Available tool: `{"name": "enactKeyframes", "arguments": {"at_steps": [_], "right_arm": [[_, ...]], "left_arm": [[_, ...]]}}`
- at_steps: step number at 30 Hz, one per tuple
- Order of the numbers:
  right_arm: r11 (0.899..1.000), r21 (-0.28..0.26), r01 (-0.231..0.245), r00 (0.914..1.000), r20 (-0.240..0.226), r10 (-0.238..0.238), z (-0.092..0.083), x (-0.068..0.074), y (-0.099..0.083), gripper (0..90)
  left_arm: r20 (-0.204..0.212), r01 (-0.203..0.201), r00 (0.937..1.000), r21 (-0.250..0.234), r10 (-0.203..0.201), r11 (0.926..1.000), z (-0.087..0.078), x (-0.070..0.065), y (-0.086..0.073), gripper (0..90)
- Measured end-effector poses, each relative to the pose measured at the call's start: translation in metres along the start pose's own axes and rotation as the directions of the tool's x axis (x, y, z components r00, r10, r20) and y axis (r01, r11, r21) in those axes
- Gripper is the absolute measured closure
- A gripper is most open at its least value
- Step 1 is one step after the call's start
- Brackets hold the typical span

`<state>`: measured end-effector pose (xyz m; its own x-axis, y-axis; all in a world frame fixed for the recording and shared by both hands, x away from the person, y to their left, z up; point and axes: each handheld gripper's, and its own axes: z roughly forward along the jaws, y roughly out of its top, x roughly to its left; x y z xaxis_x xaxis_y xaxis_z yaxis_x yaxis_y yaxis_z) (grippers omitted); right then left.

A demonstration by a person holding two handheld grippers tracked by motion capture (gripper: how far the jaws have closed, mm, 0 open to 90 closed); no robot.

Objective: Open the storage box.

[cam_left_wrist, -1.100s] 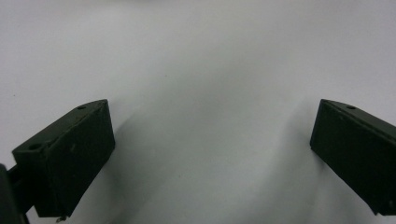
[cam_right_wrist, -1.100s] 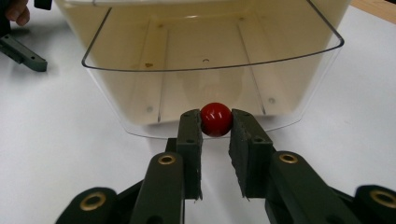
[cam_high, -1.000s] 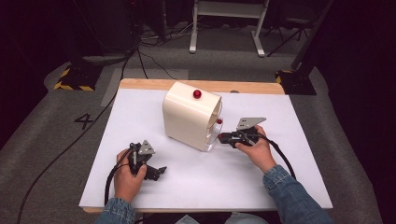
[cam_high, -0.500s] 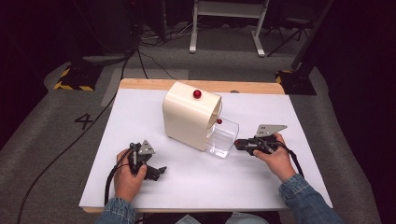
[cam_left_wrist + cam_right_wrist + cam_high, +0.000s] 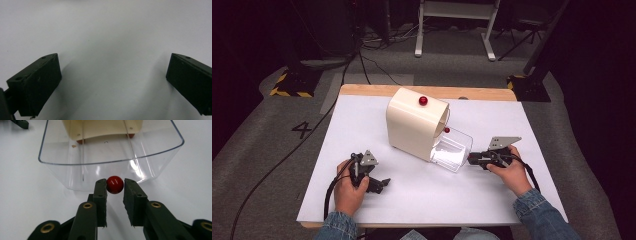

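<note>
A cream box [image 5: 412,125] stands mid-table with a red ball [image 5: 423,101] on top and a small red knob [image 5: 446,130] on its open face. A clear plastic drawer [image 5: 452,150] sticks out of it toward the right. In the right gripper view, my right gripper [image 5: 115,185] is shut on the drawer's red knob [image 5: 115,184], with the drawer's rim [image 5: 110,161] and the box [image 5: 100,127] behind. In the high view the right gripper [image 5: 470,159] sits at the drawer's front. My left gripper [image 5: 384,182] rests on the table at the front left, open and empty [image 5: 113,65].
The white tabletop [image 5: 492,200] has a wooden strip [image 5: 482,93] along its far edge. Cables [image 5: 287,155] run over the grey floor at the left. A white stand [image 5: 452,30] is beyond the table.
My right gripper has moved right with the red knob, drawing the clear drawer out of the cream box. The left gripper has stayed where it was.
</note>
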<state>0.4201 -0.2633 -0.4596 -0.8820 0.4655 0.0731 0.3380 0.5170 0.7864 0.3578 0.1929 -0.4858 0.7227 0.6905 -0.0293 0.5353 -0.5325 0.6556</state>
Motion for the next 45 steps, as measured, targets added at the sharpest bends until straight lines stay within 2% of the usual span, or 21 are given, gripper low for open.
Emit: {"name": "enactKeyframes", "arguments": {"at_steps": [6, 12, 17, 24, 33, 37, 41, 45], "right_arm": [[1.0, 0.016, -0.011, 0.9998, 0.016, 0.01, 0.001, 0.0, -0.007, 70.4], [1.0, -0.007, -0.019, 0.9993, 0.033, 0.019, -0.005, 0.003, -0.009, 66.7], [0.999, -0.024, -0.026, 0.998, 0.057, 0.027, -0.015, 0.007, -0.011, 63.1], [0.997, -0.072, -0.037, 0.9971, 0.064, 0.042, -0.038, 0.02, -0.01, 61.2], [0.992, -0.123, -0.039, 0.9958, 0.078, 0.049, -0.064, 0.03, 0.01, 57.9], [0.991, -0.136, -0.02, 0.9957, 0.087, 0.032, -0.071, 0.033, 0.024, 56.6], [0.988, -0.153, -0.006, 0.9964, 0.083, 0.019, -0.073, 0.035, 0.037, 56.7], [0.987, -0.161, 0.005, 0.9963, 0.086, 0.009, -0.067, 0.034, 0.048, 55.1]], "left_arm": [[0.0, -0.001, 1.0, 0.0, 0.001, 1.0, 0.0, 0.0, 0.0, 0.0], [0.002, 0.001, 1.0, 0.0, -0.001, 1.0, 0.0, 0.0, 0.0, 0.0], [0.001, 0.001, 1.0, 0.0, -0.001, 1.0, 0.0, 0.0, 0.0, 0.0], [-0.002, -0.003, 1.0, 0.001, 0.003, 1.0, 0.0, 0.0, 0.0, 0.0], [0.0, -0.001, 1.0, 0.001, 0.001, 1.0, 0.0, 0.0, 0.0, 0.0], [0.0, -0.001, 1.0, 0.003, 0.001, 1.0, 0.0, 0.0, 0.001, 0.0], [-0.001, -0.002, 1.0, 0.002, 0.002, 1.0, 0.0, 0.0, 0.0, 0.0], [-0.004, -0.004, 1.0, 0.0, 0.004, 1.0, 0.0, 0.0, 0.0, 0.0]]}}
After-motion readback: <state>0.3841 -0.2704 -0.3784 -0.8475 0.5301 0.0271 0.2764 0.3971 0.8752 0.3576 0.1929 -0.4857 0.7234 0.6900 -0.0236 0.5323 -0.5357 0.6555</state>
